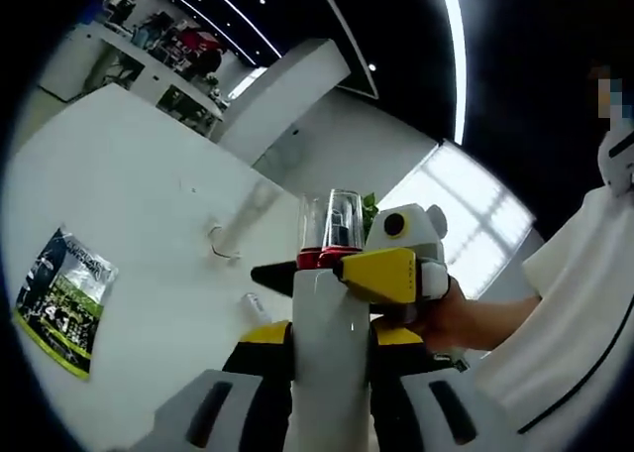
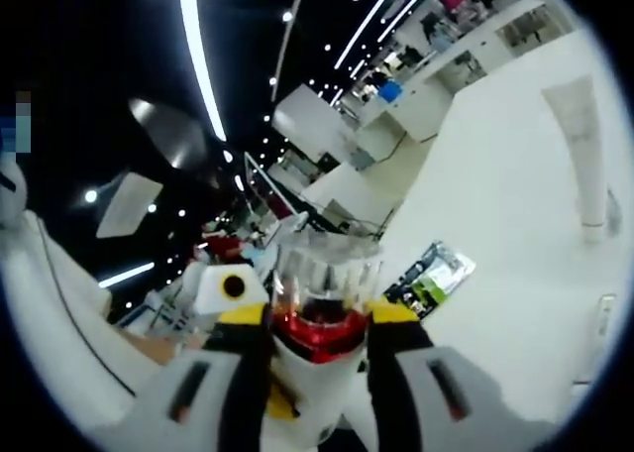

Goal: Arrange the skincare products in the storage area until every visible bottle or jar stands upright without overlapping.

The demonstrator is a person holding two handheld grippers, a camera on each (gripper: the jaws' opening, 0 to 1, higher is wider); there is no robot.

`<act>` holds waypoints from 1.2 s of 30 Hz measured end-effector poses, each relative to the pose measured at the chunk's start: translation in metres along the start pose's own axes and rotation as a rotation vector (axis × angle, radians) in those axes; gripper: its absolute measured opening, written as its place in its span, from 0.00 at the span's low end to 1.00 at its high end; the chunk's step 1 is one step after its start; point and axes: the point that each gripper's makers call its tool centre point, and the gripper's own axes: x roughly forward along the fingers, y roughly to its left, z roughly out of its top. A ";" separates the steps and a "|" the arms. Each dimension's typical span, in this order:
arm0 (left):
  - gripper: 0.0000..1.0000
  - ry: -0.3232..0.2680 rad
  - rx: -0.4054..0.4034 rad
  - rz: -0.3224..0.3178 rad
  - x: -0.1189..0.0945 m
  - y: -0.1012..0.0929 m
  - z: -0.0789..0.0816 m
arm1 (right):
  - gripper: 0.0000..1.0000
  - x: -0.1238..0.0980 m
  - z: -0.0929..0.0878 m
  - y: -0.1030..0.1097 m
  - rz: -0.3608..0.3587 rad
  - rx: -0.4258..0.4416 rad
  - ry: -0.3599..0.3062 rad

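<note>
One white bottle with a red collar and clear cap (image 1: 330, 303) is gripped by both claws, left (image 1: 330, 412) and right (image 2: 317, 393). One white tube (image 2: 584, 155) and one green packet (image 1: 64, 298) are seen on the white worktop (image 1: 149, 174).

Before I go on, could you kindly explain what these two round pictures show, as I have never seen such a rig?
A person holds a hand tool with two jaws in each hand, and a fisheye camera rides on each tool, looking along its jaws. Both tools grip one white bottle with a red band and a clear cap.

In the left gripper view, the left gripper rises from the bottom around the bottle, and the right gripper, yellow, comes in from the right, held by a hand.

In the right gripper view, the right gripper clamps the same bottle, with the left one behind it.

On the white table lie a green packet and a cord; a white tube stands there.
</note>
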 end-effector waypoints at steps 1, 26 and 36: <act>0.27 0.002 0.005 0.000 0.000 0.000 0.000 | 0.36 0.001 0.000 0.001 0.002 0.002 0.001; 0.32 0.039 0.079 0.000 -0.005 0.002 -0.005 | 0.32 0.004 -0.010 0.015 -0.035 -0.217 0.048; 0.34 0.038 0.047 0.011 -0.007 0.006 -0.007 | 0.32 0.004 -0.013 0.010 -0.058 -0.245 0.053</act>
